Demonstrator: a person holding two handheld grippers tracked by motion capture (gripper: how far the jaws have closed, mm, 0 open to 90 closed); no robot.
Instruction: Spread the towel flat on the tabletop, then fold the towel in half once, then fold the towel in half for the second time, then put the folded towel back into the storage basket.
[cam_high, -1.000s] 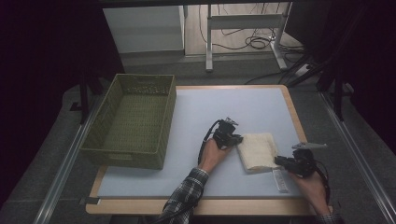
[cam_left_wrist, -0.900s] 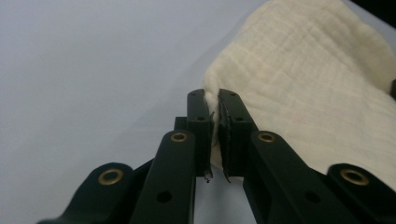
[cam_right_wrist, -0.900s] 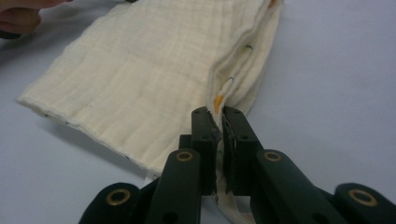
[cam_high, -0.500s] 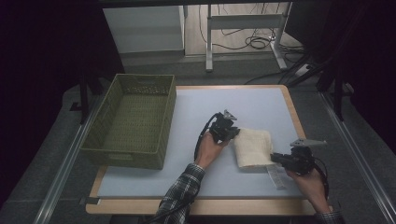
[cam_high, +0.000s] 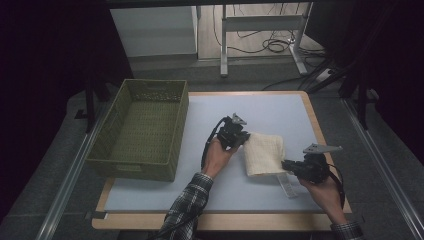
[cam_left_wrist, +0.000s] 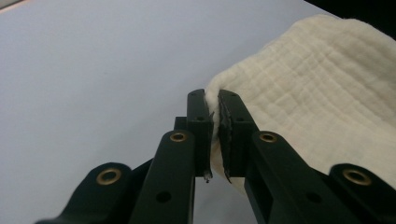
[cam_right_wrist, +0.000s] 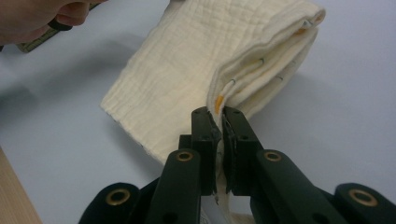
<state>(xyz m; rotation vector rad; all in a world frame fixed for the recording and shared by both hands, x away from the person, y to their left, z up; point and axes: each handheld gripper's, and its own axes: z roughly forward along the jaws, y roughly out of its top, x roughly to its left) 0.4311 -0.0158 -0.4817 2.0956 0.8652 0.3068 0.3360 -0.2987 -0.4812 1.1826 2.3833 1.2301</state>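
L gripper (cam_high: 245, 136) and R gripper (cam_high: 287, 165) both clamped on folded cloth (cam_high: 264, 152) edges; forearms angled inward over table (cam_high: 160, 192).

From my seat the high view is dim: the room around the counter (cam_high: 165, 197) falls off to near black at both sides, and only the pale mat and the floor beyond catch light from above. Soft shadows lie under my hands. The left gripper view is evenly lit and glare-free, its black jaws soft at the bottom edge. The right gripper view shows the cloth (cam_right_wrist: 187, 79) sharply, with a gentle shadow beside it.
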